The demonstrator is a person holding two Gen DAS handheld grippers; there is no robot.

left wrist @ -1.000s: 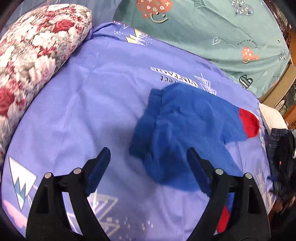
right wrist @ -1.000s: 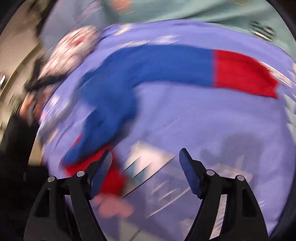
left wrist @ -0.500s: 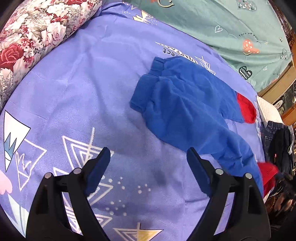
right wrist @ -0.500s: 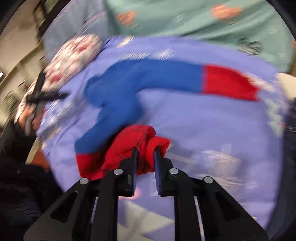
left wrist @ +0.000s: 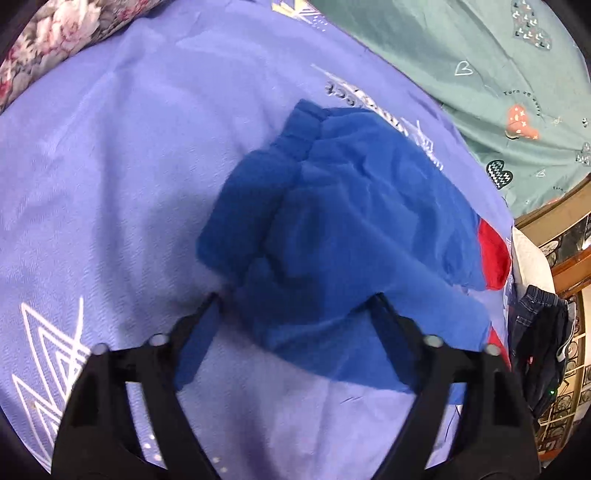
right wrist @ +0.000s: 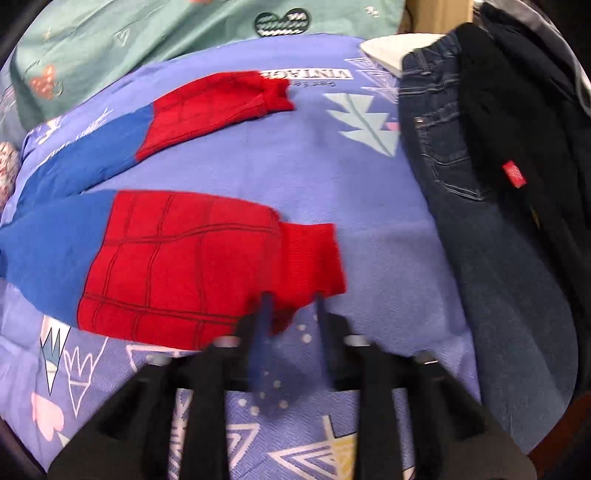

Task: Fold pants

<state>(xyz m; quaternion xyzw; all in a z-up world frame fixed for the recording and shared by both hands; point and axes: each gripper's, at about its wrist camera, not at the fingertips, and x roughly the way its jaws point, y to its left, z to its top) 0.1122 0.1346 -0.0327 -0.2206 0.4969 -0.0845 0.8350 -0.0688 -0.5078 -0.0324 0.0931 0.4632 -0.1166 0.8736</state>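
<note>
Blue pants with red lower legs lie on the purple bedspread. In the left wrist view the crumpled blue waist end fills the centre, and my left gripper is open with its fingers spread on either side of the near edge of the cloth. In the right wrist view both red legs lie spread out, one beyond the other. My right gripper is shut on the near leg's red cuff.
A floral pillow lies at the far left. A teal sheet covers the far side. Dark jeans and black clothing lie at the right edge of the bed.
My right gripper closed on the red cuff and pulled that leg out flat to the right. My left gripper moved in close to the blue waist end, still open.
</note>
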